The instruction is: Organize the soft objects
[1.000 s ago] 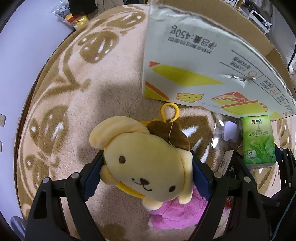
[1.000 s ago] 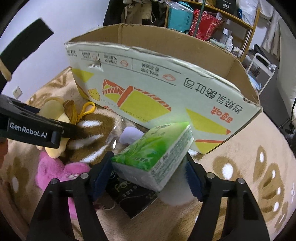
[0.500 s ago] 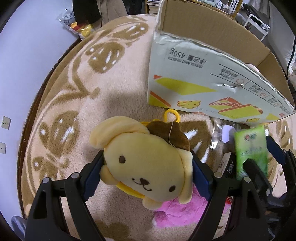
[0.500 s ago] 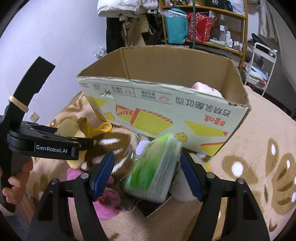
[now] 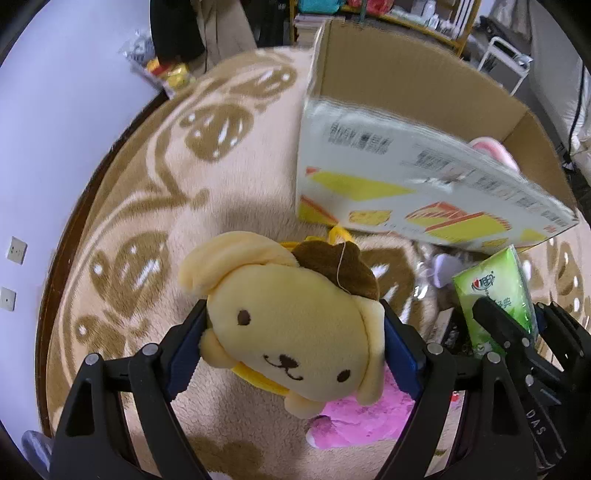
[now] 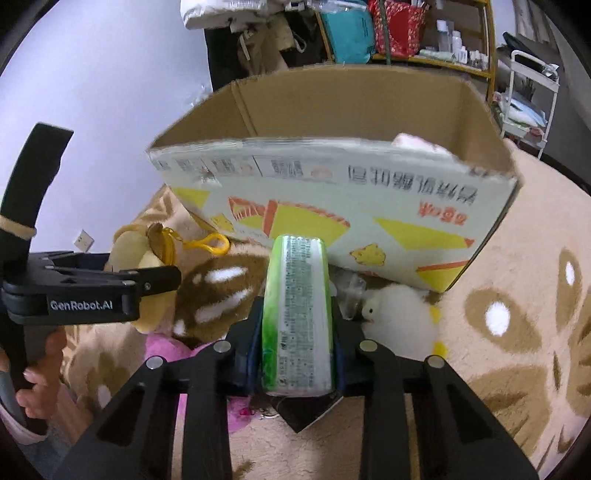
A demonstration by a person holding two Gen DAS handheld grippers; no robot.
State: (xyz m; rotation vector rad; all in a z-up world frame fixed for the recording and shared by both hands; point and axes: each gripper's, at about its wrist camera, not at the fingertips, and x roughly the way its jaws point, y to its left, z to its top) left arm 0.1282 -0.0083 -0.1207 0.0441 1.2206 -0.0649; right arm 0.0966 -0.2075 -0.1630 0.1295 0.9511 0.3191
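Observation:
My left gripper (image 5: 293,321) is shut on a yellow dog plush (image 5: 291,332) with a brown cap and yellow clip, held above the rug. The same plush (image 6: 136,251) shows in the right wrist view beside a left finger (image 6: 147,280). My right gripper (image 6: 295,310) is shut on a green tissue pack (image 6: 295,314) standing on edge between the pads; this pack (image 5: 491,295) also sits at the right of the left wrist view. An open cardboard box (image 6: 332,192) stands just behind, with a pale pink plush (image 6: 417,142) inside.
A bright pink plush (image 5: 362,417) lies on the paw-print rug (image 5: 147,184) under the dog. A white chick plush (image 6: 399,317) and a black packet (image 6: 303,413) lie by the box's front wall. Shelves (image 6: 406,33) and a white cart (image 6: 532,92) stand behind.
The right jaws closed onto the tissue pack, which turned from lying tilted to standing on edge. The left gripper rose with the dog plush, so more of the box's inside shows.

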